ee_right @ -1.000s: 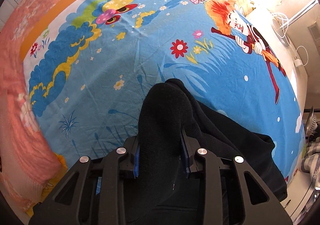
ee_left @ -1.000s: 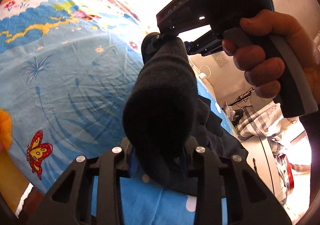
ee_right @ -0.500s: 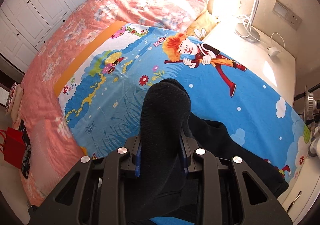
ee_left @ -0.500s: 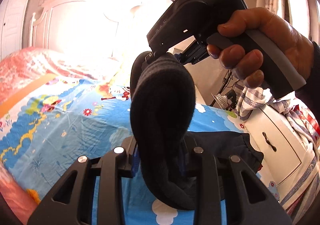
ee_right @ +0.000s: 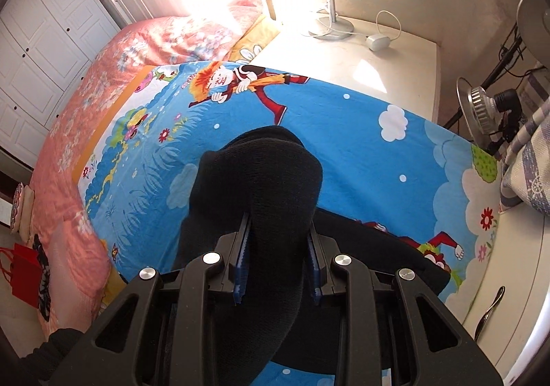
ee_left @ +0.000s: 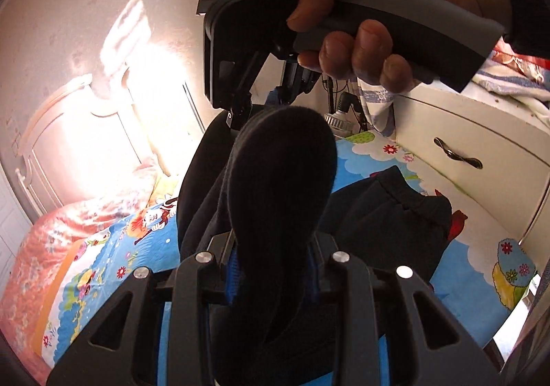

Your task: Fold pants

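The black pants (ee_left: pixel 278 186) are lifted off the bed by one end. My left gripper (ee_left: pixel 271 269) is shut on a bunched fold of them, which bulges up between the jaws. My right gripper (ee_right: pixel 278 269) is shut on another bunch of the black pants (ee_right: pixel 264 176). In the left wrist view the right gripper (ee_left: pixel 240 52) hangs just beyond my fold, held by a hand (ee_left: pixel 378 18). The rest of the pants lies lower right on the blue cartoon sheet (ee_right: pixel 361 145), waistband end (ee_left: pixel 405 207) flat. The fingertips are hidden by cloth.
A pink floral quilt (ee_right: pixel 113 76) covers the bed's far side. A white nightstand (ee_right: pixel 361 52) with a lamp base and charger stands at the head. A white drawer cabinet (ee_left: pixel 464 145) with piled laundry borders the bed. A white wardrobe (ee_right: pixel 44 32) and a red bag (ee_right: pixel 24 269) stand left.
Both grippers have risen and swung across the bed with the pants' end in them. The left gripper has rolled. The views now take in the headboard, nightstand and cabinet.
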`<state>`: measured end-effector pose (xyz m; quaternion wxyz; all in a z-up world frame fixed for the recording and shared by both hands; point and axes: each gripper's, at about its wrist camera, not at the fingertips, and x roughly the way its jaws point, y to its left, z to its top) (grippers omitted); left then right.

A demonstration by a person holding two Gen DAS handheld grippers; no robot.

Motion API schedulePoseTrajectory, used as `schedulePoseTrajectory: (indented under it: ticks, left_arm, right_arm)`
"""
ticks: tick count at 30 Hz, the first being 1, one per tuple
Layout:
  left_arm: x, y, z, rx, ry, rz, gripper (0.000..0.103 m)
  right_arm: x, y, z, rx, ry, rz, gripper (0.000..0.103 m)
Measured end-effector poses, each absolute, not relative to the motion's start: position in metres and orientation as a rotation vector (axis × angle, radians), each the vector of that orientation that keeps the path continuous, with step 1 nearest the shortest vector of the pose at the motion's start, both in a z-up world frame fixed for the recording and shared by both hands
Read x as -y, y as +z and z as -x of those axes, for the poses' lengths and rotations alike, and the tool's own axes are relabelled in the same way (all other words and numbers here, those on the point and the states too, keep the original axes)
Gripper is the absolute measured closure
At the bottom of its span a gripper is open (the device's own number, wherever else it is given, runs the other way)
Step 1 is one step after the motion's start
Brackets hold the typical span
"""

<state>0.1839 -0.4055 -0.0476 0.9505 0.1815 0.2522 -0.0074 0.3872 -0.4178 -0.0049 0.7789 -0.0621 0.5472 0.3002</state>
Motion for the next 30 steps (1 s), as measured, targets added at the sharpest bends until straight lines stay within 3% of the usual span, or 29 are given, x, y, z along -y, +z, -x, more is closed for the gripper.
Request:
schedulePoseTrajectory:
  ticks: [17, 20, 22, 24, 25, 30]
  left_arm:
    - [0.523, -0.175, -0.202, -0.585, -0.114, -0.758, 0.072]
    - [0.531, -0.189, -0.198, -0.575, -0.122, -0.816, 0.058]
    - [0.533, -0.192, -0.19, -0.561, -0.127, -0.851, 0.046]
    - [0.535, -0.194, -0.187, -0.542, -0.114, -0.88, 0.046]
    - [0.535, -0.195, -0.187, -0.535, -0.109, -0.889, 0.045]
    - [0.533, -0.192, -0.182, -0.508, -0.094, -0.91, 0.07]
  right_arm:
    - [0.526, -0.117, -0.402, -1.254, 0.543, 0.113, 0.074]
    - [0.536, -0.125, -0.406, -1.275, 0.547, 0.073, 0.073]
    - [0.538, -0.118, -0.408, -1.265, 0.57, 0.052, 0.062]
    - [0.541, -0.115, -0.411, -1.227, 0.525, 0.039, 0.034]
    - [0.542, -0.118, -0.413, -1.235, 0.512, 0.038, 0.034]
    - [0.539, -0.125, -0.417, -1.252, 0.533, 0.028, 0.035]
